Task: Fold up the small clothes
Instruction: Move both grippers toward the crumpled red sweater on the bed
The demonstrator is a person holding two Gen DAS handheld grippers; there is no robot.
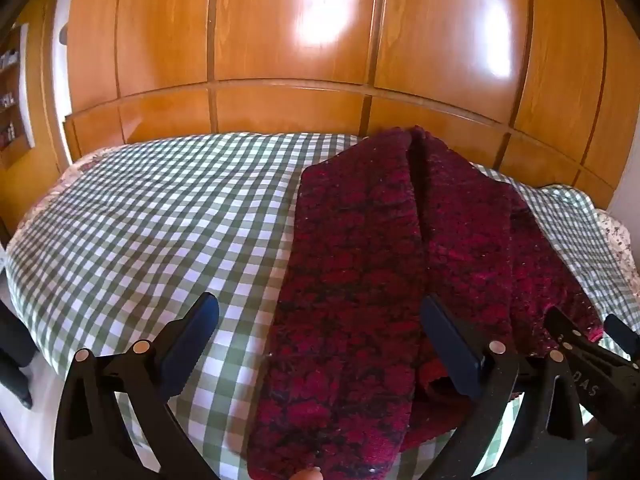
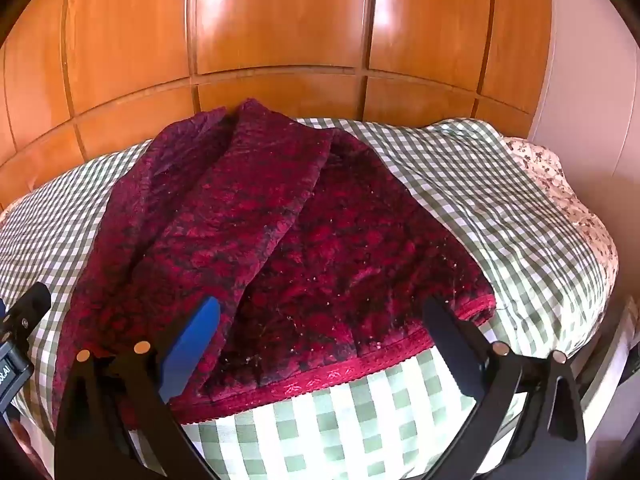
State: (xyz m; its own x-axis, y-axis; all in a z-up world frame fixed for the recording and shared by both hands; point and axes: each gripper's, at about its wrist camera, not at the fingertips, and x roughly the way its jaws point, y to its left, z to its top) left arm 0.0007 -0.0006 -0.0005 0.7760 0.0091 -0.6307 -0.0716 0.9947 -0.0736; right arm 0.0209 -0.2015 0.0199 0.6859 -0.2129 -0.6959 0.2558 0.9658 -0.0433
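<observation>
A dark red patterned garment (image 1: 360, 280) lies on the green-and-white checked bed cover (image 1: 140, 220), folded lengthwise with one side laid over the middle. It also shows in the right wrist view (image 2: 280, 248), its lace hem (image 2: 340, 376) nearest me. My left gripper (image 1: 320, 320) is open and empty, its jaws standing over the garment's near left part. My right gripper (image 2: 320, 320) is open and empty above the hem; it also shows at the right edge of the left wrist view (image 1: 592, 340).
A wooden panelled wardrobe (image 1: 300, 40) stands behind the bed. A floral bedspread edge (image 2: 560, 200) hangs at the right. Bare checked cover (image 2: 460, 184) lies on both sides of the garment. A shelf (image 1: 12, 92) is at far left.
</observation>
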